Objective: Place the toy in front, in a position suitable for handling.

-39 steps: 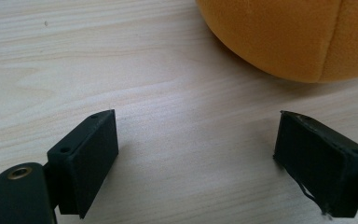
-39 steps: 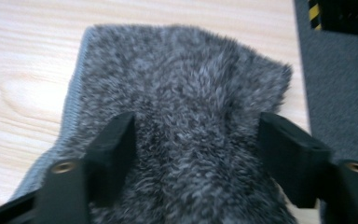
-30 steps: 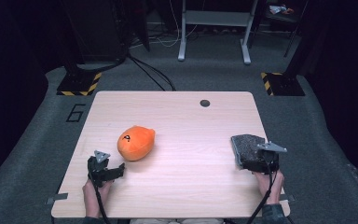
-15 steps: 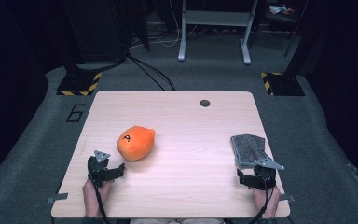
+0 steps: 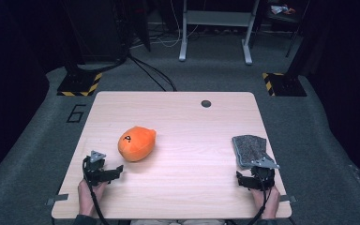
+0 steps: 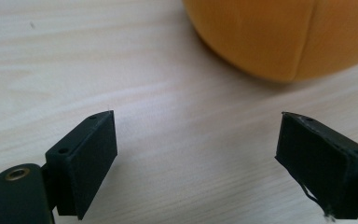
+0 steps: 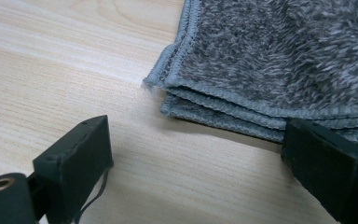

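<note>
**Two tongs parted, each just short of its object**

Two hands sit at the near edge of the tabletop (image 5: 183, 187), each holding tongs. The left tongs (image 5: 115, 171) stand apart with nothing between them; in the left gripper view their black jaws frame bare wood, and the orange plush toy (image 6: 279, 37) lies just beyond, toward the far right of them. From the high view the toy's (image 5: 137, 143) long axis runs from near left to far right, so it lies roughly in line with the reach.

The right tongs (image 5: 253, 180) are also apart and empty. The folded grey towel (image 7: 279, 65) lies immediately beyond them, its stitched near edge just past the right jaw tip; I cannot tell whether they touch. Each hand is the nearer one to its own object.

A small black mark shows on the toy, too small to read. On the floor far left of the tabletop, a painted "6" (image 5: 76, 113) is legible.
</note>
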`<state>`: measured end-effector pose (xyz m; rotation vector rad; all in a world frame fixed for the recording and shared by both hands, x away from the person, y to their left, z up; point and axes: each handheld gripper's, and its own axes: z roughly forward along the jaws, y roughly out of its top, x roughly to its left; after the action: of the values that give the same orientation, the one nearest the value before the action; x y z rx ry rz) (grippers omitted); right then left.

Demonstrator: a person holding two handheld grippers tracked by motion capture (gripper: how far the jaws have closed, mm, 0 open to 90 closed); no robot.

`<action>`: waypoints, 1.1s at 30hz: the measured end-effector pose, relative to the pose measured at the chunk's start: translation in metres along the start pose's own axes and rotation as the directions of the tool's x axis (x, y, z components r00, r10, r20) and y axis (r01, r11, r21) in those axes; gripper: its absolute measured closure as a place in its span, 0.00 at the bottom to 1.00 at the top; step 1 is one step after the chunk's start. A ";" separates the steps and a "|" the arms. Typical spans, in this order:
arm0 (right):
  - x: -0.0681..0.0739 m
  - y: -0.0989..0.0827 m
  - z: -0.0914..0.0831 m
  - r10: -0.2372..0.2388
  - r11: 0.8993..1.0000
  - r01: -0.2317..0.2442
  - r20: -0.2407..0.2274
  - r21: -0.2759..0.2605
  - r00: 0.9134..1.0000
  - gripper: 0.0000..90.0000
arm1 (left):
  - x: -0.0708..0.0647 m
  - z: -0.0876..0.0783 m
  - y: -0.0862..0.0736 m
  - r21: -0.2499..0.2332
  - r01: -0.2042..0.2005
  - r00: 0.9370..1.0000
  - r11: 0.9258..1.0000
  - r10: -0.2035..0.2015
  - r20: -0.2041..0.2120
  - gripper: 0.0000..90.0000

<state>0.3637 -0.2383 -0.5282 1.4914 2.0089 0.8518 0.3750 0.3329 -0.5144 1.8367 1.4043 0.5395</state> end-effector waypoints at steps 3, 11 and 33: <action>0.000 0.000 0.000 0.003 1.000 -0.003 0.000 0.001 1.000 0.08 | -0.001 -0.013 0.014 -0.049 -0.002 0.999 0.999 0.004 0.037 0.13; -0.001 0.000 0.000 0.007 1.000 -0.007 -0.004 0.005 1.000 0.08 | -0.026 -0.010 0.059 -0.086 -0.108 0.991 0.990 0.114 0.073 0.16; -0.001 0.000 0.000 0.013 1.000 -0.013 -0.010 0.005 1.000 0.08 | -0.060 0.011 0.067 -0.109 -0.102 0.991 0.989 0.111 0.080 0.75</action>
<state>0.3645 -0.2395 -0.5283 1.5075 2.0120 0.8623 0.4062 0.2652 -0.4637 1.8359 1.2042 0.5707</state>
